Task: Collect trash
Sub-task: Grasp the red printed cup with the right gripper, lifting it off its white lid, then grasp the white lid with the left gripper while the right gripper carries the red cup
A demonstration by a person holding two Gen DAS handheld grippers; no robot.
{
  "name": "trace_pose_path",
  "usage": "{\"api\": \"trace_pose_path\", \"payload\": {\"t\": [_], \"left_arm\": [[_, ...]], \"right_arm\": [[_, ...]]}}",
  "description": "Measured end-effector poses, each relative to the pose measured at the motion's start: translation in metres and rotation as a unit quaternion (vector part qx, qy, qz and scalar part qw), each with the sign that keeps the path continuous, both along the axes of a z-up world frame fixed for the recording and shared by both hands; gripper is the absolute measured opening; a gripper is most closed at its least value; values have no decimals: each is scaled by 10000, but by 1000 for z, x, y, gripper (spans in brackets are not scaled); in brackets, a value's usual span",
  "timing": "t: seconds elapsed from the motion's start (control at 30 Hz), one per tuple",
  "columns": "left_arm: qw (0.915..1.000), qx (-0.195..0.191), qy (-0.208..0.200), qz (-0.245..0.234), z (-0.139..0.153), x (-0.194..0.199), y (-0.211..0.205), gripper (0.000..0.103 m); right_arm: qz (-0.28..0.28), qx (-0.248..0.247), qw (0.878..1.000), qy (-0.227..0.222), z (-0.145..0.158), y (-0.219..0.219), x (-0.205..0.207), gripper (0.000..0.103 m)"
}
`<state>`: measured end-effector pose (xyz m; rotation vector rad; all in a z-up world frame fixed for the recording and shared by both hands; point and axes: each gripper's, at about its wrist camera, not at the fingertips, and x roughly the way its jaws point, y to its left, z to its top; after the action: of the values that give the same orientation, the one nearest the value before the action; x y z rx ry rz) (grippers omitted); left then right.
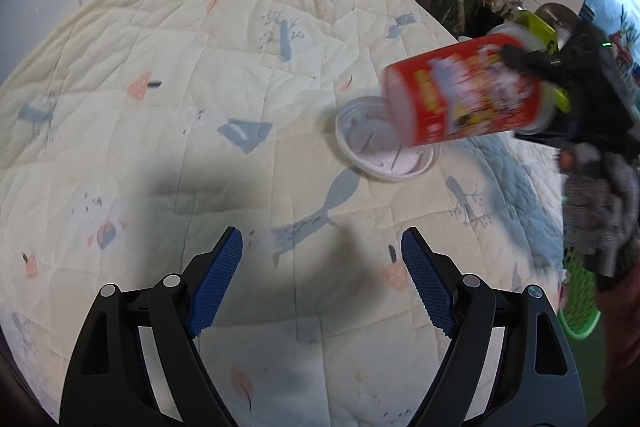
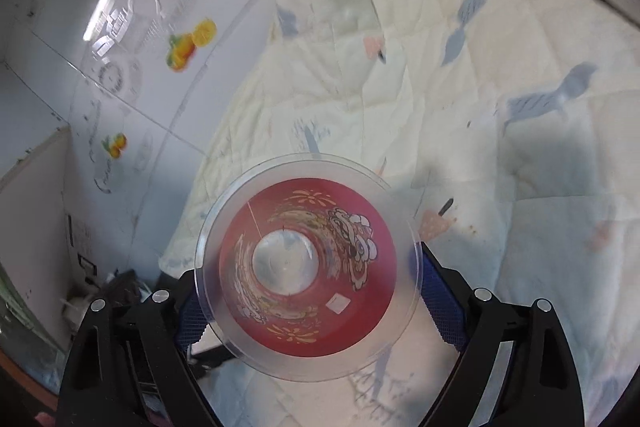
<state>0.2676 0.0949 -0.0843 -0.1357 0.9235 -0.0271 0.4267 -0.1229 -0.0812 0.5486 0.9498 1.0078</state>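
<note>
The right claw (image 2: 308,291) has the red printed plastic cup (image 1: 468,95) clamped across its wide mouth end, blue pads hugging the walls just below the clear rim, and the cup hangs sideways in the air, tipped on its side, base pointing away from the hand. Through the right wrist camera we look straight down the barrel of it: red inside, pale round bottom, nothing in it that I can make out. That grip near the rim makes sense, it's the widest purchase and leaves the body free to swing over to a bin.

Just below the cup in the left wrist view, the shallow white round plastic lid (image 1: 386,143) lies open side up on the cream quilted blanket with blue and pink prints (image 1: 200,67) (a few dark specks in it, too blurred to name). That looks like the next bit of trash.

The left claw (image 1: 322,279) hovers over the blanket with its blue pads spread apart and nothing between them, angled down, ready for that lid. At the right edge a green slotted plastic basket (image 1: 580,311) peeks in, likely the collection point
</note>
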Motion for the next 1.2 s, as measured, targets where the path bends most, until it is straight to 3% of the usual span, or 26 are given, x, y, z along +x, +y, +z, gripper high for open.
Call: {"api": "trace_pose_path", "payload": {"t": [0.2,0.5,0.67,0.8,0.87,0.9,1.2], "left_arm": [[9998,101,-105,-135,3,22,-15,78],[9997,-209,137,38,-9,76,-12,45],[9989,-234,381,149,-26,98,-10,40],[9985,-331,395,158,-31,104,-9,29],[9984,-355,393,176,-31,106,-8,15],[9982,-360,443,208,-33,107,-8,13],[9979,-526,307,225,-23,87,-10,6]], "right_arm": [[-335,-213,9985,-387,30,-38,-35,86],[-768,-547,9934,-660,50,-100,-85,86],[-1001,-715,9895,-754,52,-127,-113,86],[-1160,-799,9872,-747,50,-145,-133,86],[-1227,-925,9850,-783,49,-151,-143,86],[-1282,-1020,9831,-812,49,-155,-150,86],[-1773,-1271,9729,-769,40,-191,-200,86]]}}
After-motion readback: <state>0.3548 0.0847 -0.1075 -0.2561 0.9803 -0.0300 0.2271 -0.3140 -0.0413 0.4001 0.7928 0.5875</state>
